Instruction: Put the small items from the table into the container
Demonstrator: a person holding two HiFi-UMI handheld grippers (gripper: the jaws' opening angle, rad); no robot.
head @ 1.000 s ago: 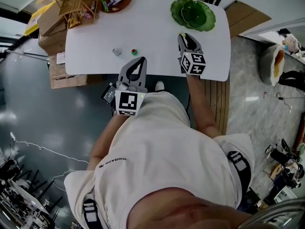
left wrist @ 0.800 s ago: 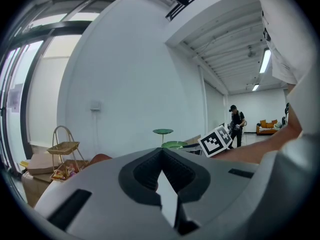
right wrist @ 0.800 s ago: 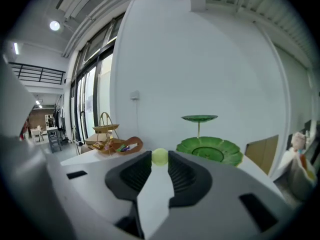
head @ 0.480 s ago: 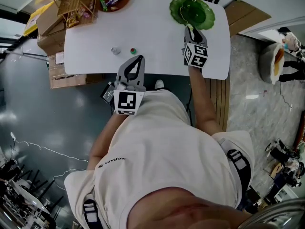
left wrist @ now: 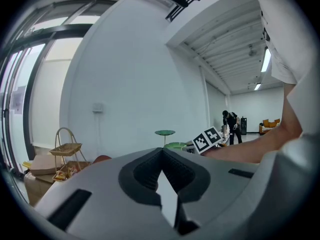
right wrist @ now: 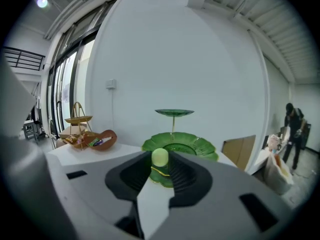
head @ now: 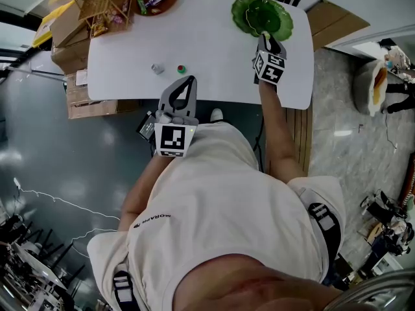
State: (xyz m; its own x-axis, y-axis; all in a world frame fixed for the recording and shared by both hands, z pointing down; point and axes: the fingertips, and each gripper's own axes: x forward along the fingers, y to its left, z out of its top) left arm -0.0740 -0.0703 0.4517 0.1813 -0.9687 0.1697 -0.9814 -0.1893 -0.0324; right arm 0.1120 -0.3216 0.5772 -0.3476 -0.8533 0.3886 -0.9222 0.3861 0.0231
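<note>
Right gripper [head: 264,39] reached green dish [head: 249,13] | jaws pinch pale ball [right wrist: 160,157] | left gripper [head: 189,80] jaws closed, empty

A bare, workshop-like hall; glossy grey floor [head: 39,141]; tall white wall [right wrist: 200,59]; ribbed ceiling [left wrist: 230,44] with strip lights [left wrist: 265,60]; cardboard boxes [head: 65,44] at the table's [head: 207,44] ten o'clock; loose cables [head: 58,203] at seven.
</note>
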